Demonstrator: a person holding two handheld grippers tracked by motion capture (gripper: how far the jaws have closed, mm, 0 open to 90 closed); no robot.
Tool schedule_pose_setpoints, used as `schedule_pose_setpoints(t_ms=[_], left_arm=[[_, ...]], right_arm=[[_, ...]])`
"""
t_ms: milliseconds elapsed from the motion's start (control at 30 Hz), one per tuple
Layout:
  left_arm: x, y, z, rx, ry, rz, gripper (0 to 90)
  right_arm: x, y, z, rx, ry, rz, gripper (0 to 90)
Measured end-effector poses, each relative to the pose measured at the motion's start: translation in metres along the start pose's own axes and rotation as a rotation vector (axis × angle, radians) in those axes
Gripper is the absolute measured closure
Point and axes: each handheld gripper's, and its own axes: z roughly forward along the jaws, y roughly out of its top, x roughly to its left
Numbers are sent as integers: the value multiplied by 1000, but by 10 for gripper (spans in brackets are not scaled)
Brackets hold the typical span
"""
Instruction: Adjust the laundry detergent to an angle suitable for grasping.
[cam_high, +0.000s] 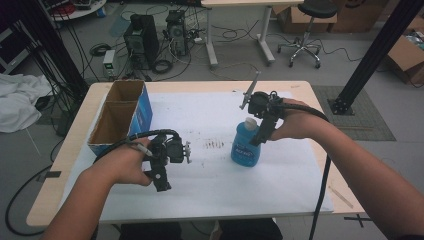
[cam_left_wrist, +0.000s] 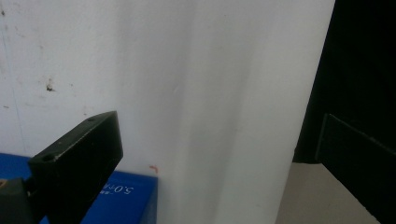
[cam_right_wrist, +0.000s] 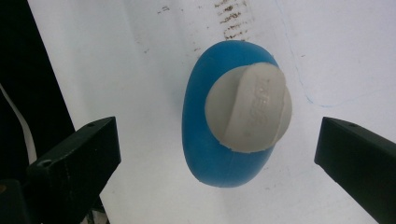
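Spread wide, the right gripper (cam_high: 261, 131) is held in the high view just above and beside a blue bottle (cam_high: 246, 145) with a pale cap (cam_high: 250, 123); nothing is pinched, and the bottle is seen standing upright on the white sheet (cam_high: 210, 180) that covers the table (cam_high: 320, 100), a little right of the middle. A patch of dark smudges (cam_high: 215, 145) is seen on the sheet just left of the bottle. The left gripper (cam_high: 162, 182) is held low over the sheet near its left side, well apart from the bottle, and an open cardboard box with blue sides (cam_high: 122, 117) is stood at the table's left edge, just behind that hand.

From the left gripper view, the left gripper (cam_left_wrist: 219, 154) is seen with its two black jaws set far apart and nothing between them. Bare white sheet (cam_left_wrist: 187, 93) lies beyond, and a blue printed surface (cam_left_wrist: 126, 196) is seen at the lower left, by the left jaw.

From the right gripper view, the bottle (cam_right_wrist: 205, 154) is looked down on from above, its grey-white cap (cam_right_wrist: 250, 107) towards the camera. It is placed between the parted jaws of the right gripper (cam_right_wrist: 219, 149), and clear gaps are left on both sides, so neither pad is touching it. The dark smudges (cam_right_wrist: 233, 21) are seen on the sheet (cam_right_wrist: 116, 70) beyond the bottle.
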Motion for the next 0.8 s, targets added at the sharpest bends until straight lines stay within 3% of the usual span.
schedule_pose_setpoints(t_ms=[167, 433, 800], left_arm=[[1, 0, -1, 4, 3, 3, 10], [3, 3, -4, 15, 5, 11, 9], [7, 6, -10, 23, 15, 16, 7]], right_arm=[[2, 1, -9, -8, 10, -23, 0], [5, 0, -31, 18, -22, -68, 0], [6, -24, -59, 77, -27, -102, 0]])
